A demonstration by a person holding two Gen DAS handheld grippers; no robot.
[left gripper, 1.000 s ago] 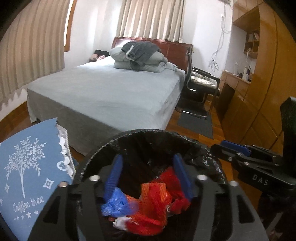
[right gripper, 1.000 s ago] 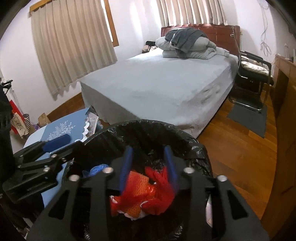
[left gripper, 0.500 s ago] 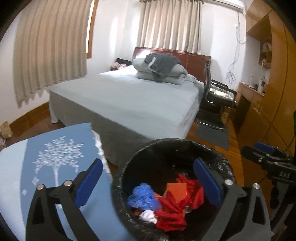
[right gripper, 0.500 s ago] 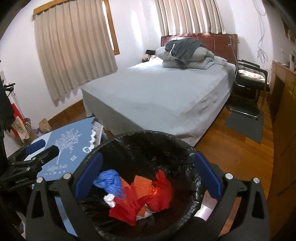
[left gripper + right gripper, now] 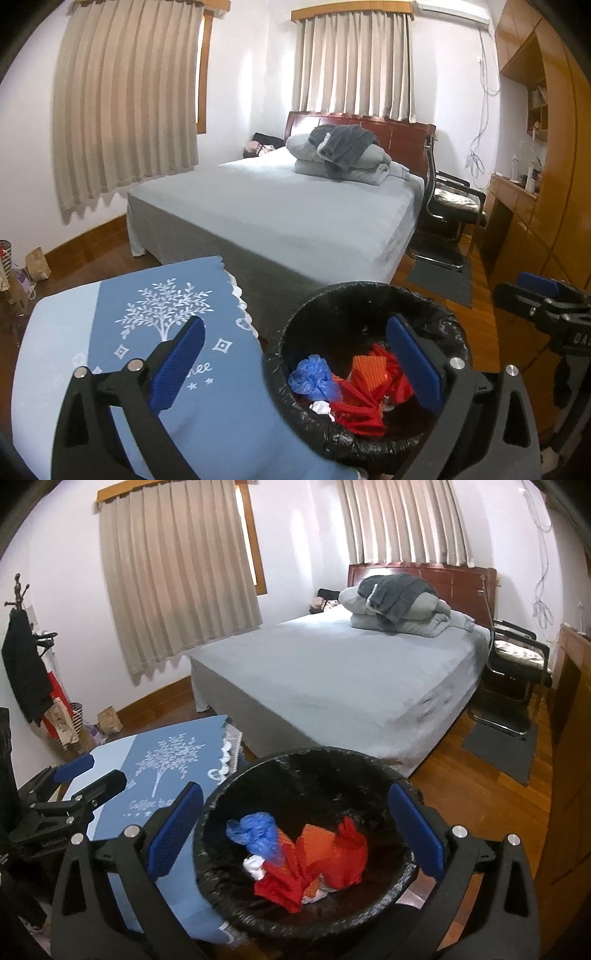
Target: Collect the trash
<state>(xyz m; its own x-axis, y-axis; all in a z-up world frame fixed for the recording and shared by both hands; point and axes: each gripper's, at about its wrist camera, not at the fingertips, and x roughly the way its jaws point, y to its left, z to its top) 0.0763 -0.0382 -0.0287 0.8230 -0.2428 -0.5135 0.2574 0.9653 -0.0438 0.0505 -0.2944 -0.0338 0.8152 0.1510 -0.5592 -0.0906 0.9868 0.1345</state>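
Both grippers, left (image 5: 295,363) and right (image 5: 293,829), spread wide and empty above bin (image 5: 310,764); red (image 5: 328,853), blue (image 5: 255,830) trash inside, blue cloth (image 5: 147,332) beside.

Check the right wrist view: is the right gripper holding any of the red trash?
No, the right gripper stands open and empty above the black-lined bin, where the red trash lies.

From my left claw (image 5: 295,373), the bin (image 5: 369,295) sits low and right, with the crumpled trash (image 5: 365,391) in its bottom. The cloth-covered tabletop (image 5: 110,332) is just left of the bin. Behind both stands the bed (image 5: 295,210), folded bedding (image 5: 343,155) on its far end. A chair (image 5: 447,206) stands right of the bed, the right claw (image 5: 546,310) nearer me.
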